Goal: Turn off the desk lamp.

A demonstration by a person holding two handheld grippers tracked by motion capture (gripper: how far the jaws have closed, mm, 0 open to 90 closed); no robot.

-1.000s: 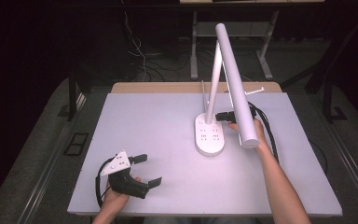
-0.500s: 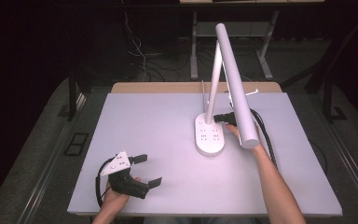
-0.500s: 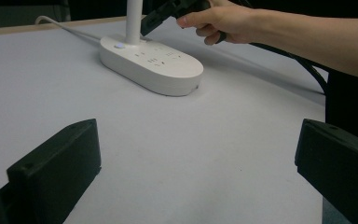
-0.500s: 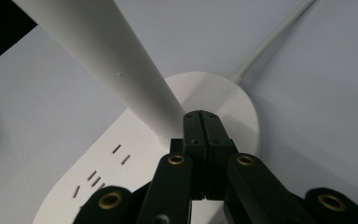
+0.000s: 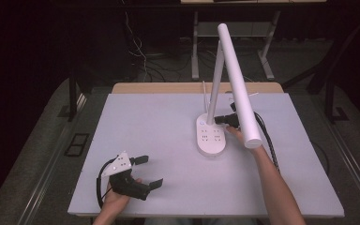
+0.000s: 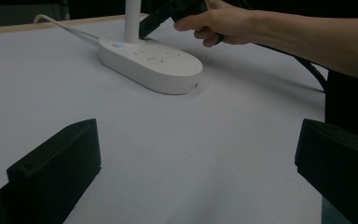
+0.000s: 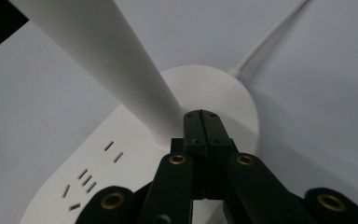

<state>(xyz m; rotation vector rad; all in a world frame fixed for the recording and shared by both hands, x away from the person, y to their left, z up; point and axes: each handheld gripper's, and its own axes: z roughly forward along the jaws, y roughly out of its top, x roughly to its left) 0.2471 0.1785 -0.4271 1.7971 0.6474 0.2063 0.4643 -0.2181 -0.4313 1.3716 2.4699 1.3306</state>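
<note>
The desk lamp stands on the far right part of the white table, its oval base doubling as a power strip with socket slots on top and a small round button at the foot of the upright stem. A white cord leaves the base's far end. The long lamp head slopes down over the person's right hand, so that hand has to come in low beneath it.

The right gripper has its two black jaws pressed together with nothing between them, the joined tip lying just in front of the stem's foot and above the base. My reading is that the jaws are kept closed to make one blunt point, suited to prodding the button or the base top rather than grasping; whether the tip actually touches the base I cannot tell. In the left gripper view the same tip sits just beside the stem, slightly past the button.

The left gripper rests low at the near left edge, well apart from the lamp, jaws spread wide and empty, aimed across the bare table toward the base. It looks parked there, out of the working hand's way
</note>
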